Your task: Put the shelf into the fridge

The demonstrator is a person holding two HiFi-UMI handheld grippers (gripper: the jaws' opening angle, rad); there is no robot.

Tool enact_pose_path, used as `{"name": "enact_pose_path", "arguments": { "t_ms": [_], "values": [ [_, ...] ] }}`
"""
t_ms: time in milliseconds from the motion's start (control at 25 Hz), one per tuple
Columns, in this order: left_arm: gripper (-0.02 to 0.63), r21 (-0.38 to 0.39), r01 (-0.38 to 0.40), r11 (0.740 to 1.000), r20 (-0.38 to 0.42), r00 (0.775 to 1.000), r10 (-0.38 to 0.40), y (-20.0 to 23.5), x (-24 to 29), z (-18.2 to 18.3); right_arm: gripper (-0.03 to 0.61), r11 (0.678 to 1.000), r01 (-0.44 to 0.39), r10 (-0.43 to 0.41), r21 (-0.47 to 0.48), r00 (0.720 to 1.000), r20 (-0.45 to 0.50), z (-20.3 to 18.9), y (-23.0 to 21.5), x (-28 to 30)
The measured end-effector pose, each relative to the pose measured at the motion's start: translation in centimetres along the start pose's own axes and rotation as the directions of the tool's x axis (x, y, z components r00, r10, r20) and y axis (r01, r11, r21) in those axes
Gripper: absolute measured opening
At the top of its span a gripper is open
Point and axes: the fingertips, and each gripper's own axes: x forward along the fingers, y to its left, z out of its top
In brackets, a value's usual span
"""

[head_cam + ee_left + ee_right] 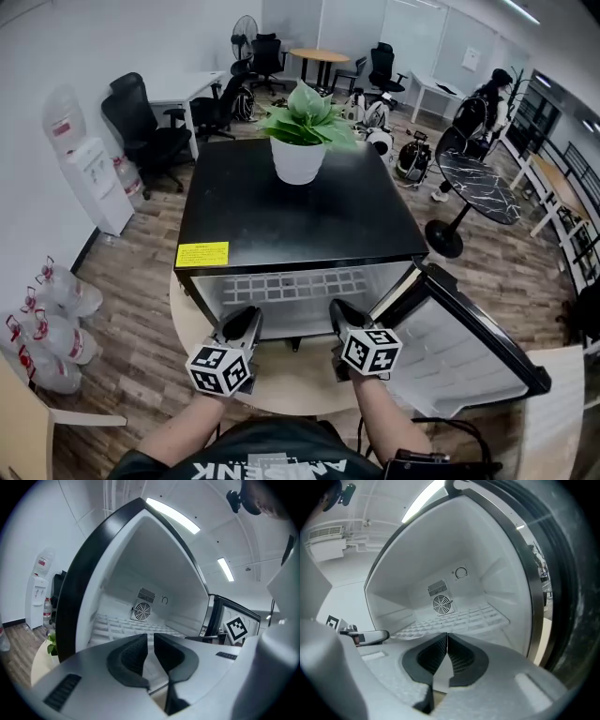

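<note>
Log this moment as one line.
fridge door open | shelf flat inside fridge | left tongs slightly apart | right tongs shut | both at fridge opening

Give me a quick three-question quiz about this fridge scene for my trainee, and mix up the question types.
1. True or false: the fridge door is shut.
2. What stands on top of the fridge? A kettle, B potted plant, C box.
3. Fill in: the white wire shelf lies ___ the fridge.
Key: 1 false, it stands open; 2 B; 3 inside.
</note>
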Motion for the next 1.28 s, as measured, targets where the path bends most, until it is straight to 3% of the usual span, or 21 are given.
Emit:
{"name": "enact_pose_path", "arguments": {
  "t_ms": [200, 400, 560, 720, 880, 1280],
  "values": [
    [0.023, 0.034, 0.059, 0.998, 0.017, 0.998, -0.059, -0.9, -1.2, 0.7, 0.009, 0.998, 0.037, -0.036, -0.042, 0.999, 0.021, 0.4, 1.5, -2.3],
    [0.012, 0.017, 0.146, 0.989, 0.023, 0.989, -0.146, -2.1, -2.5, 1.0, 0.009, 0.994, 0.054, -0.048, -0.091, 0.997, 0.061, 1.0, 3.8, -5.9],
    [0.003, 0.014, 0.235, 0.972, -0.007, 0.972, -0.235, -4.1, -2.9, 1.4, 0.009, 0.993, 0.067, -0.057, -0.095, 0.993, 0.101, 2.4, 5.9, -9.0],
    [0.002, 0.075, 0.302, 0.950, 0.002, 0.953, -0.303, -6.4, -3.9, 2.4, 0.009, 0.990, 0.080, -0.066, -0.113, 0.991, 0.119, 3.1, 7.8, -11.6],
    [0.002, 0.134, 0.295, 0.946, 0.011, 0.954, -0.299, -7.4, -5.1, 3.7, 0.008, 0.986, 0.084, -0.064, -0.145, 0.988, 0.144, 3.9, 9.1, -13.7],
    [0.002, 0.187, 0.196, 0.963, 0.061, 0.976, -0.211, -9.8, -6.3, 6.2, 0.008, 0.973, 0.031, 0.007, -0.228, 0.986, 0.164, 7.0, 8.9, -17.1]
  ]
}}
